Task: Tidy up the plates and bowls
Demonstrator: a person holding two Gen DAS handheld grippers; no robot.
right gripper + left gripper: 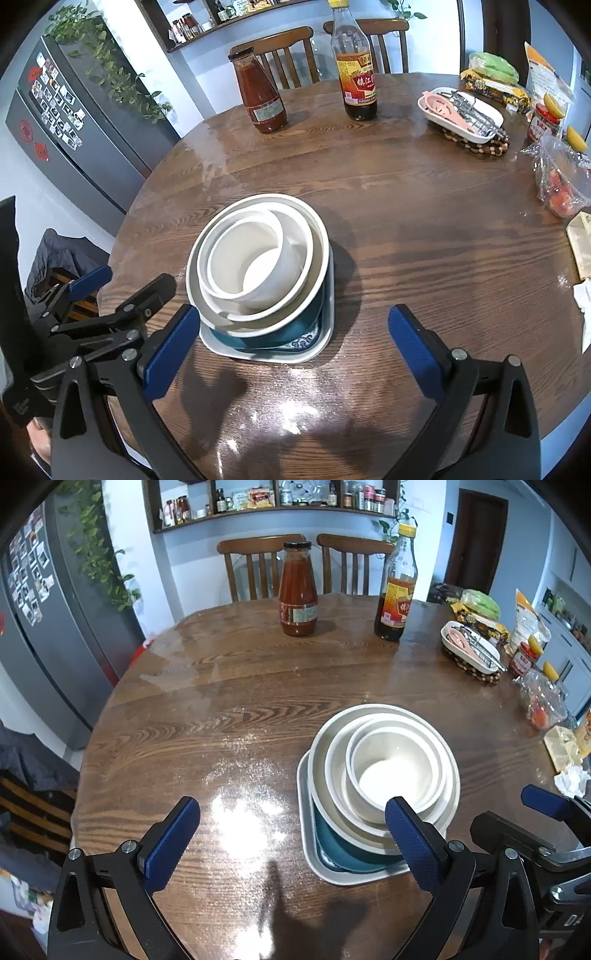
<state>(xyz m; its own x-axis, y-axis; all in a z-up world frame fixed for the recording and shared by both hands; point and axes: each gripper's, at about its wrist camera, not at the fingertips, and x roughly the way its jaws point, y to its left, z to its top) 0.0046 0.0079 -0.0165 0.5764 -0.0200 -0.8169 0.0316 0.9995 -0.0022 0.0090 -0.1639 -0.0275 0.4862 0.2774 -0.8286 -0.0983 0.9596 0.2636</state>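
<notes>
Stack sits on the counter [229, 686], near its front edge, at about 5 o'clock from the counter's centre as the left wrist view has it.

Build of the stack, bottom to top:
- white square plate [317, 867], rounded corners, flat on the wood
- teal plate [332, 845] with a patterned rim, nested on the square one
- large white bowl [321, 734]
- medium white bowl [338, 760] inside it
- small white bowl [395, 764] on top, sitting a bit tilted and off-centre, toward 9 o'clock in the right wrist view

So 2 plates and 3 bowls are gathered in 1 pile, largest below, smallest above. No other loose plates or bowls of this set show on the counter. Judgement: the task looks finished or all but finished; the only thing left might be to square up the top bowl.

Left gripper [291, 842]: jaws spread wide, nothing between them, bare wood below; its right finger overlaps the stack's near edge in view, contact not clear. Right gripper [293, 350]: jaws also spread wide, empty, stack just ahead at 11 o'clock.

Elsewhere, far side at 12 o'clock: red sauce jar [297, 590], dark vinegar bottle [396, 587]. At 2 o'clock: white oval dish [469, 646] with utensils on a beaded mat, food packets, untouched.
</notes>
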